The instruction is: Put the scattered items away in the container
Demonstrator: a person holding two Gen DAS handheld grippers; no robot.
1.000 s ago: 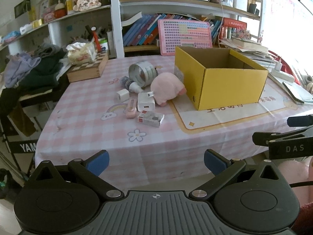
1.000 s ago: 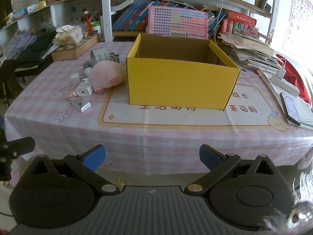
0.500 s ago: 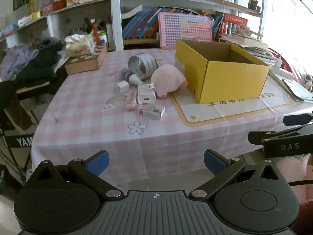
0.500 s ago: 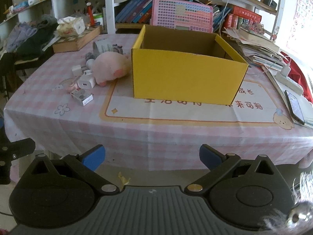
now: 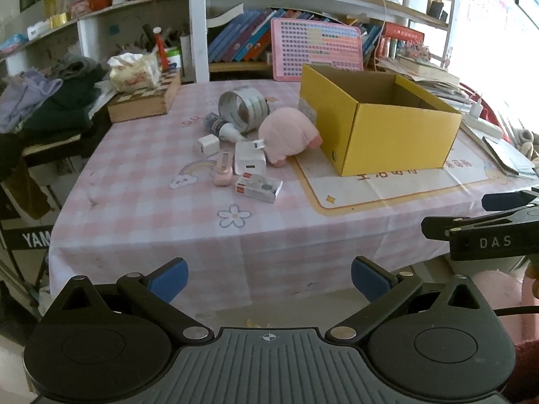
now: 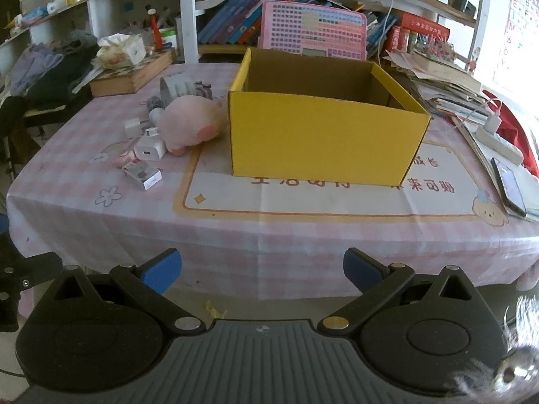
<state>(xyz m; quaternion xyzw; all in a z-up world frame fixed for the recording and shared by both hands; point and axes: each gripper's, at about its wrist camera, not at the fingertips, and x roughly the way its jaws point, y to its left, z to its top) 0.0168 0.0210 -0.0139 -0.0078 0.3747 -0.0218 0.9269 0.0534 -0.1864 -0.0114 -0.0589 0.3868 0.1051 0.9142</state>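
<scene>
Tidy-up, not begun: nothing seen inside the box (image 6: 323, 141); every item lies on the desk (image 5: 141, 202).

Box: yellow card, open top, upright at mid-desk. To its left, clustered: pink plush (image 5: 289, 136) touching the box; tape roll (image 5: 243, 107); white charger (image 5: 250, 162); small carton (image 5: 258, 187); pink case (image 5: 223, 170); plug cube (image 5: 208, 144); bottle (image 5: 224, 128). Left gripper (image 5: 269, 279) and right gripper (image 6: 262, 271): fingers spread wide, empty, short of the desk.

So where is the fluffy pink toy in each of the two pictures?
Left wrist view: the pink plush toy lies near the middle, against the left side of the yellow box.
Right wrist view: the pink plush toy lies left of the middle, at the yellow box's left wall.
Shared landmark: the white charger just in front of the toy.
</scene>
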